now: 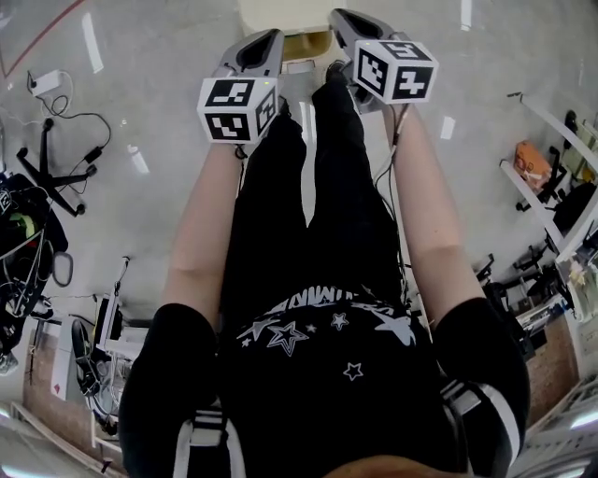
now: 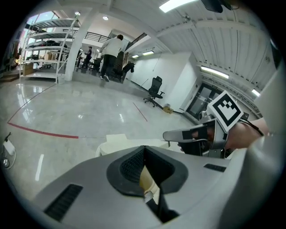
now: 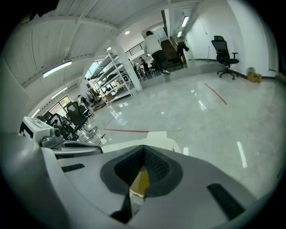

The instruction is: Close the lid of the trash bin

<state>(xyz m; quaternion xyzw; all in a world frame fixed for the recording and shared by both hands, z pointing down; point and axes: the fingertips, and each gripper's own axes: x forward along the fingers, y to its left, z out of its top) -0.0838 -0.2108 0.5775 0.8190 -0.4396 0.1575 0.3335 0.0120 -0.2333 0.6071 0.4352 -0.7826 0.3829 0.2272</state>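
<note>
The cream trash bin (image 1: 280, 13) stands on the floor at the top of the head view, just beyond both grippers; a tan patch shows below its pale top. How its lid sits I cannot tell. My left gripper (image 1: 270, 39) and right gripper (image 1: 340, 17) are held side by side above the person's legs, pointing at the bin. In the left gripper view the jaws of the left gripper (image 2: 143, 147) meet at their tips, empty, with the bin (image 2: 117, 142) just past them. The right gripper (image 3: 144, 147) is likewise shut and empty, the bin (image 3: 157, 138) right ahead.
Glossy grey floor lies all around. Cables and a stand (image 1: 47, 159) lie at left, shelving and equipment (image 1: 551, 187) at right. Office chairs (image 2: 154, 89), racks (image 3: 114, 74) and people (image 2: 109, 56) stand far off. A red floor line (image 2: 40, 131) runs left of the bin.
</note>
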